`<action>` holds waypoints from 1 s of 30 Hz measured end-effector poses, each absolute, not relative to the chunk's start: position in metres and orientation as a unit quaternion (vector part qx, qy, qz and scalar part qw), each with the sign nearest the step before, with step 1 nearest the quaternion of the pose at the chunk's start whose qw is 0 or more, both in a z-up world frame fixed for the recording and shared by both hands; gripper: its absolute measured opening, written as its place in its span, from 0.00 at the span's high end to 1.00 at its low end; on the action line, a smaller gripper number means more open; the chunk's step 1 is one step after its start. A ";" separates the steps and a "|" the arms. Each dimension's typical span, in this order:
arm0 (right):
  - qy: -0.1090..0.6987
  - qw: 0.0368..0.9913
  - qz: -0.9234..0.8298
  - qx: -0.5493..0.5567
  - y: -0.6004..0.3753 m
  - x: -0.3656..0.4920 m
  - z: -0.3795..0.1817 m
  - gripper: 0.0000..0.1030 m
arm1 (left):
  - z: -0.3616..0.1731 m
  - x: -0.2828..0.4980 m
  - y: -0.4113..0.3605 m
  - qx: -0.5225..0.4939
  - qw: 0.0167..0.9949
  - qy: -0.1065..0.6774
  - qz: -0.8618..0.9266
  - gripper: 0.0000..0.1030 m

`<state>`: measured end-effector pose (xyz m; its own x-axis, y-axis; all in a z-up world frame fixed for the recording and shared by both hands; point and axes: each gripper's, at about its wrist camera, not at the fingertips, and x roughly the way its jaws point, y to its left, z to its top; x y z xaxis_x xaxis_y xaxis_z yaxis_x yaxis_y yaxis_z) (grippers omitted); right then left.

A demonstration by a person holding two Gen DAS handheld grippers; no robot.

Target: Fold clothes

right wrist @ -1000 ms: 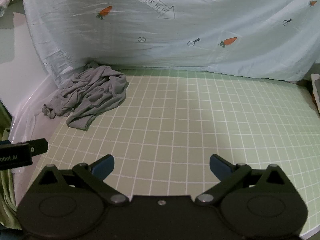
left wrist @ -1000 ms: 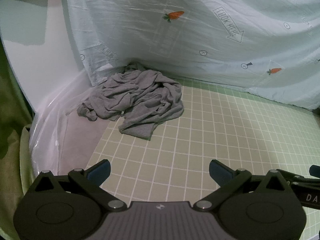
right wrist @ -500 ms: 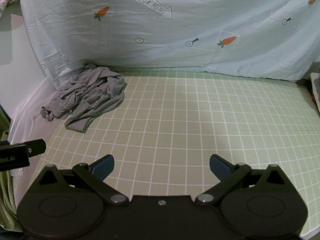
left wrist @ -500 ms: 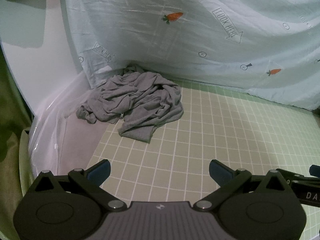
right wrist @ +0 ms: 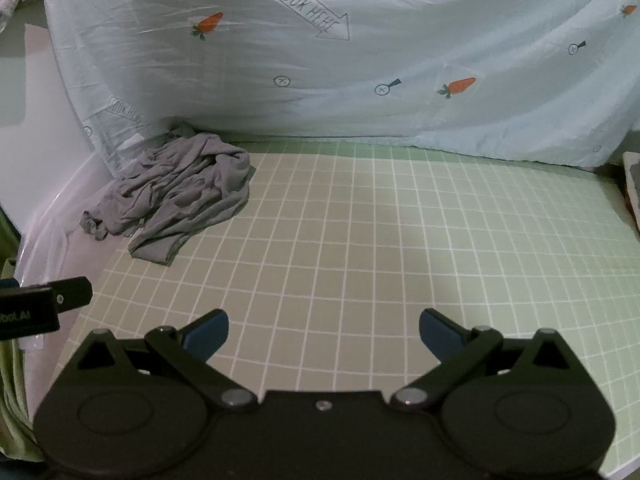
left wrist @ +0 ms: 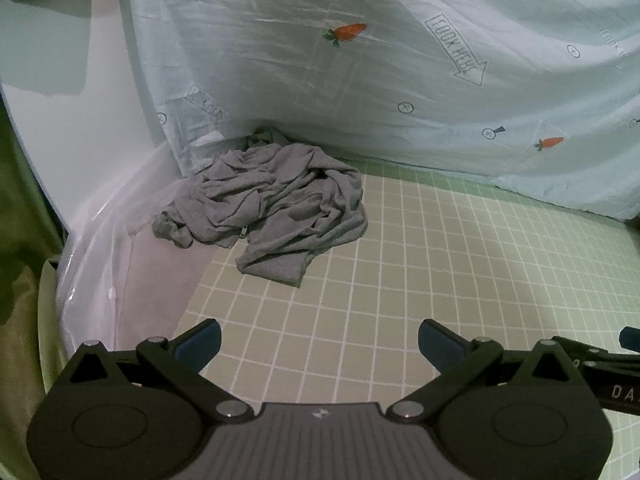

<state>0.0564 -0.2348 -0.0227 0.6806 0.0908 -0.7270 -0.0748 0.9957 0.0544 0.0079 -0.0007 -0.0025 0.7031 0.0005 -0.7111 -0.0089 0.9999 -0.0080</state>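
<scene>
The crumpled grey knit garment (left wrist: pixel 272 208) lies heaped at the far left of the green white-gridded mat (right wrist: pixel 400 248), touching the pale blue carrot-print sheet (right wrist: pixel 360 60). Both jaws are spread, empty; the left gripper (left wrist: pixel 318 340) seems nearer than the right gripper (right wrist: pixel 323 330).

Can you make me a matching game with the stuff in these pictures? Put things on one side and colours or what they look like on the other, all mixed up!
Things:
1. garment
2. mat
3. hanging sheet
4. left gripper

Looks:
A. pale blue with orange carrots
B. grey and crumpled in a heap
C. open, holding nothing
D. green with white grid lines

Right pairs: 1-B, 2-D, 3-A, 4-C
</scene>
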 end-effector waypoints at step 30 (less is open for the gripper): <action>0.396 0.917 0.054 -0.010 -0.225 0.125 -0.027 0.00 | -0.006 0.066 0.017 -0.043 0.914 0.403 0.022 0.00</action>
<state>0.1255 -0.2250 -0.0267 0.6802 0.0907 -0.7274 -0.1072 0.9940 0.0237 0.0661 0.0170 -0.0056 0.6750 0.0053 -0.7378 -0.0741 0.9954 -0.0606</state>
